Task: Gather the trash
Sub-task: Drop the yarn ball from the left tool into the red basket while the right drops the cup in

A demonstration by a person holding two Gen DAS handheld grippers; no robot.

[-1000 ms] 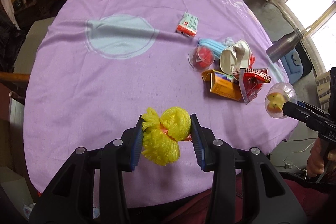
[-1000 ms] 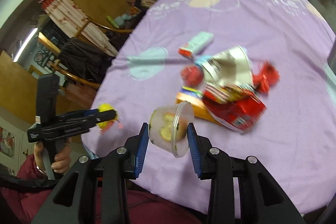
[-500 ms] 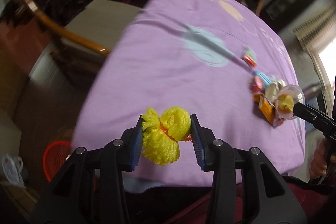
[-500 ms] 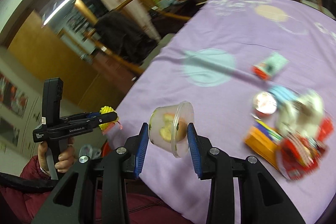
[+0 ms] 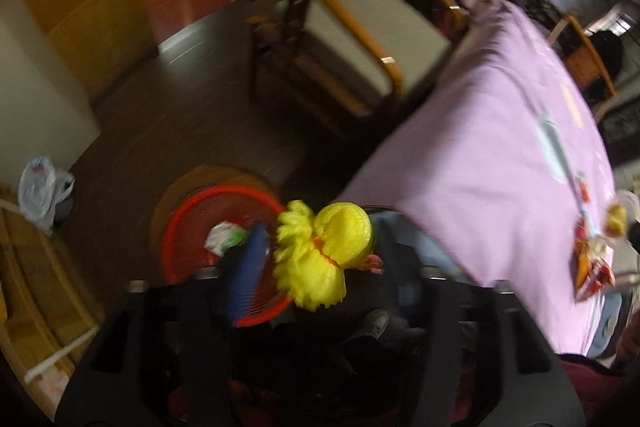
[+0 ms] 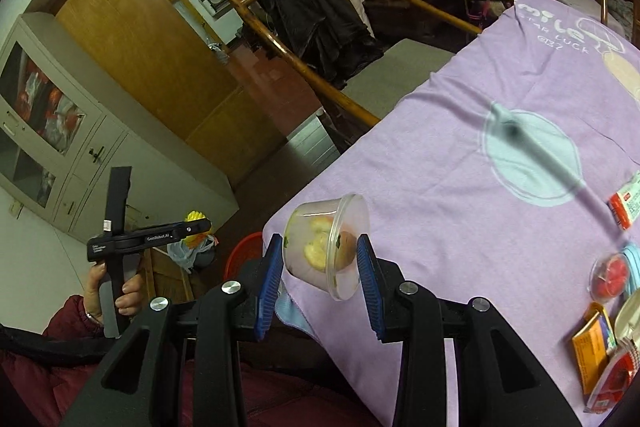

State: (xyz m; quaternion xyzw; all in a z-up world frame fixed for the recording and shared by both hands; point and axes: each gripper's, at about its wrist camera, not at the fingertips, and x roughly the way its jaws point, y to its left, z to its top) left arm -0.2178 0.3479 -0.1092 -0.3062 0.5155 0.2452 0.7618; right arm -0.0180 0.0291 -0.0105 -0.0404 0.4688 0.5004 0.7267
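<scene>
My left gripper [image 5: 320, 255] is shut on a yellow foam fruit net [image 5: 324, 251] and holds it beside and above a red trash basket [image 5: 192, 211] on the floor, left of the table. My right gripper [image 6: 320, 263] is shut on a clear plastic cup with fruit scraps [image 6: 324, 247], held above the near left corner of the purple tablecloth [image 6: 460, 163]. The left gripper with the yellow net [image 6: 196, 219] also shows at the left of the right wrist view. The basket rim [image 6: 240, 255] peeks out behind my right gripper's fingers.
More trash lies at the table's right: a red-and-white packet [image 6: 628, 199], a red-filled clear cup [image 6: 608, 275], an orange carton [image 6: 592, 343]. A wooden chair with grey cushion [image 5: 360, 39] stands by the table. A white plastic bag [image 5: 40, 187] sits on the dark floor.
Both grippers have swung left off the table toward the floor. The left one, still holding the yellow net, now hangs over the red basket. The right one still holds the cup.
</scene>
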